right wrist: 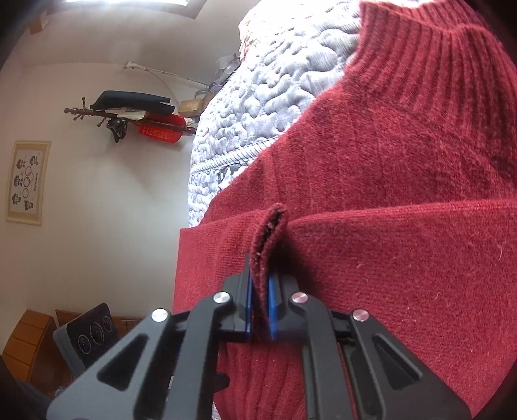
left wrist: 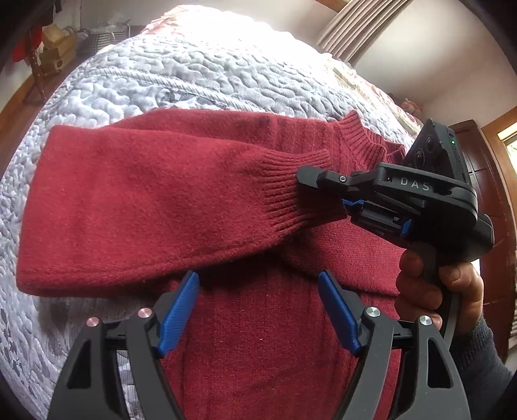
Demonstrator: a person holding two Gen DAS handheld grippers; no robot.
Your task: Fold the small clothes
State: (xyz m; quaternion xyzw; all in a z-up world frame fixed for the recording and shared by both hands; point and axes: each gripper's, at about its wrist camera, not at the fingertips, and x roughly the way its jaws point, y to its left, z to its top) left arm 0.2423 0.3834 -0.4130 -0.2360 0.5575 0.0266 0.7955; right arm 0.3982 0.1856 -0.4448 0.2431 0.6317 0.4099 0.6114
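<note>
A dark red knit sweater (left wrist: 258, 339) lies on a bed's quilt, ribbed collar (left wrist: 358, 135) toward the far right. One sleeve (left wrist: 145, 200) is laid across the chest. My right gripper (left wrist: 318, 194), held by a hand (left wrist: 439, 290), is shut on that sleeve's ribbed cuff (left wrist: 300, 190). In the right wrist view the cuff (right wrist: 268, 239) stands pinched between the blue pads of my right gripper (right wrist: 260, 290), with the sweater (right wrist: 404, 274) and collar (right wrist: 436, 55) beyond. My left gripper (left wrist: 258, 284) hovers open over the sweater's body, nothing between its fingers.
A grey-white quilted bedspread (left wrist: 194, 74) covers the bed around the sweater. Cardboard boxes (left wrist: 55, 48) and a wooden floor sit far left. A curtain (left wrist: 358, 29) and wooden door (left wrist: 484, 194) are at right. A coat rack (right wrist: 129, 119) stands by the wall.
</note>
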